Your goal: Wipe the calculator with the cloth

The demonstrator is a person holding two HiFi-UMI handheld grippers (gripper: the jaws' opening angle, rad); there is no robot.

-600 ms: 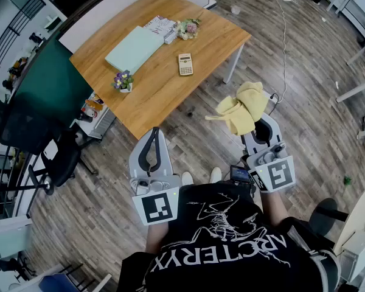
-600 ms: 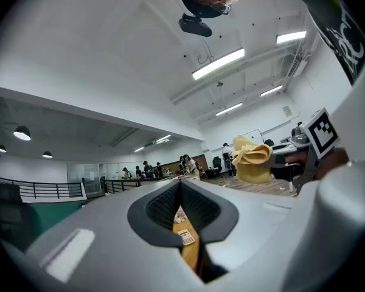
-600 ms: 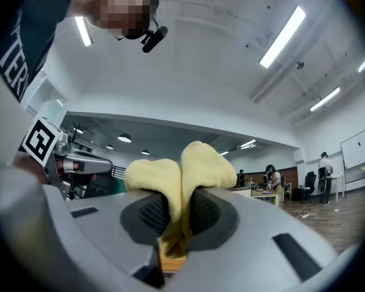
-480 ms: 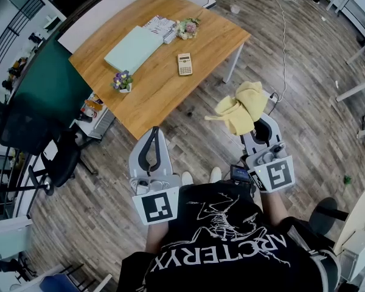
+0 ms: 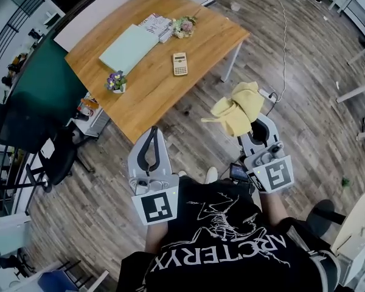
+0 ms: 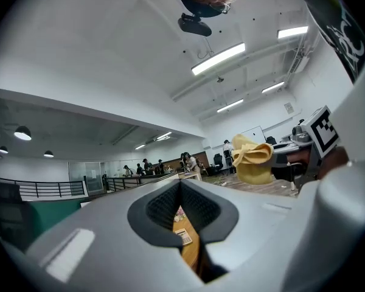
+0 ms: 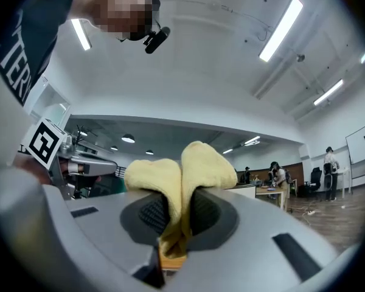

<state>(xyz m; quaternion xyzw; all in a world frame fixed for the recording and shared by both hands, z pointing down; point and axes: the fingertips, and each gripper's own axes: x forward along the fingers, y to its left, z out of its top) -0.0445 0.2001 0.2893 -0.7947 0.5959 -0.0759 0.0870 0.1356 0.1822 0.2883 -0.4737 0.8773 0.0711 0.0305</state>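
Note:
The beige calculator [image 5: 180,64] lies flat on the wooden table [image 5: 146,102], near its right edge and far ahead of both grippers. It also shows through the slit under the left jaws, calculator [image 6: 183,236]. My right gripper [image 5: 254,120] is shut on a crumpled yellow cloth [image 5: 236,109] and holds it in the air over the floor, right of the table's near corner. The cloth [image 7: 182,169] bulges out between the right gripper's [image 7: 180,218] jaws. My left gripper [image 5: 152,132] is shut and empty, hanging just off the table's near edge.
On the table are a mint-green folder [image 5: 129,47], a patterned booklet [image 5: 157,24], a flower arrangement [image 5: 184,26] and a small flower pot [image 5: 115,81]. A black office chair [image 5: 55,163] stands left. A cable [image 5: 284,35] runs over the wood floor at right.
The table has slid slightly left and up in the head view. Both grippers and the cloth keep the same pose.

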